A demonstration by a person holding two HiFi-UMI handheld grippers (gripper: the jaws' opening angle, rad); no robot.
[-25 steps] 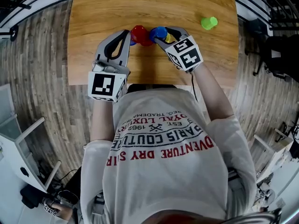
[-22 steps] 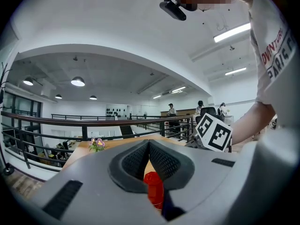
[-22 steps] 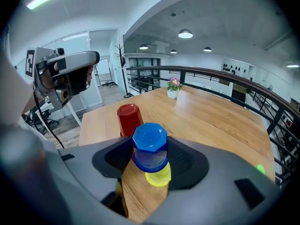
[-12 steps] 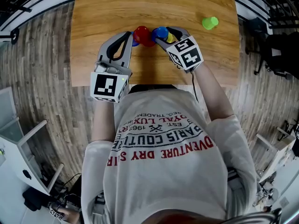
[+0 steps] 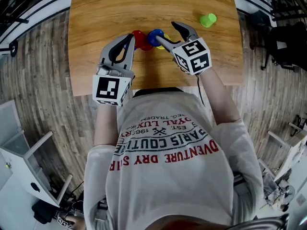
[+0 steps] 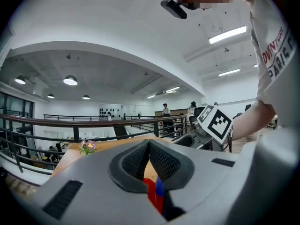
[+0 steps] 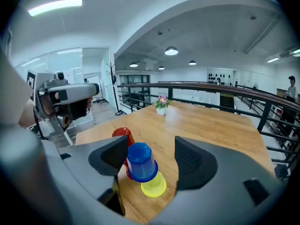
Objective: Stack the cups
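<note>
Your right gripper [image 5: 166, 31] is opening. Its jaws stand wide on either side of the blue cup [image 7: 139, 161] and neither pad presses on it, so you hold nothing there. That blue cup sits mouth-down over the yellow cup [image 7: 154, 186], and the red cup [image 7: 122, 133] stands just behind them, close against the pair. All three are clustered about midway between the left and right edges of the table [image 5: 96, 13]. Your left gripper [image 5: 127, 38] has its jaws closed together, tips at the left side of the red cup. Red and blue show through the gap beneath the pads, but I cannot tell whether it pinches or only steadies anything. The green cup [image 5: 207, 19] is the one left out. It lies well apart from the cluster, near the right edge and farther from you than the cluster. It is off to the right of your right gripper, so that hand is plainly the nearer one. I cannot tell whether the cup stands or lies on its side, so check its axis before you close.
</note>
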